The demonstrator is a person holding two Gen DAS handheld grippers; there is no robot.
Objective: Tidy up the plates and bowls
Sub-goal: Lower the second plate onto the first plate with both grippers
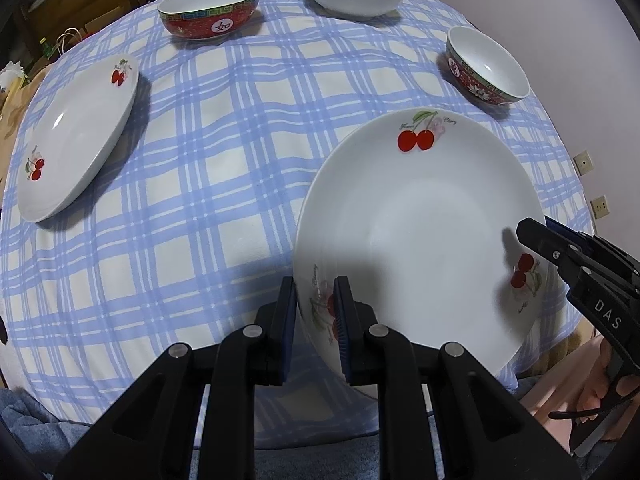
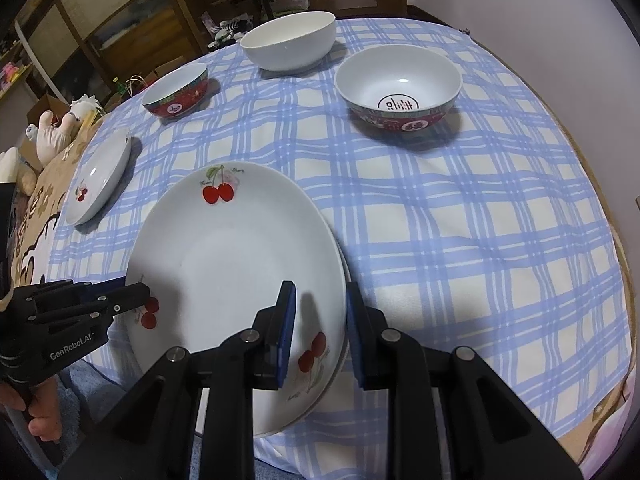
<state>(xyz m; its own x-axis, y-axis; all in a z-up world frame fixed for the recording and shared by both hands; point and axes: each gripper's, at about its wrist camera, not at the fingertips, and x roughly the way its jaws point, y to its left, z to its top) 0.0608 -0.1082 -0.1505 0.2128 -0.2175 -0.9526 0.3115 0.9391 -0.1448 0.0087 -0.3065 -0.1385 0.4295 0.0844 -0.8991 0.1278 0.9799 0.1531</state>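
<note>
Up close in the left wrist view, the left gripper (image 1: pixel 316 312) pinches the near rim of the cherry plate (image 1: pixel 420 224) on the checked cloth (image 1: pixel 224 184); the right gripper (image 1: pixel 536 236) reaches its far edge. A second plate (image 1: pixel 76 140) lies left, three bowls beyond.

From the right wrist, the right gripper (image 2: pixel 320 320) straddles that plate's (image 2: pixel 232 264) rim, its pads seemingly pressing it.

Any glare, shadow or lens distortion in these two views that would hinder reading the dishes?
Left wrist view: heavy fisheye bulge in the checked tablecloth; gripper shadow darkens the near plate; small highlight on the far plate. Right wrist view: same bulge, dark corner vignetting, a glint inside the patterned bowl; focus sharp throughout.
</note>
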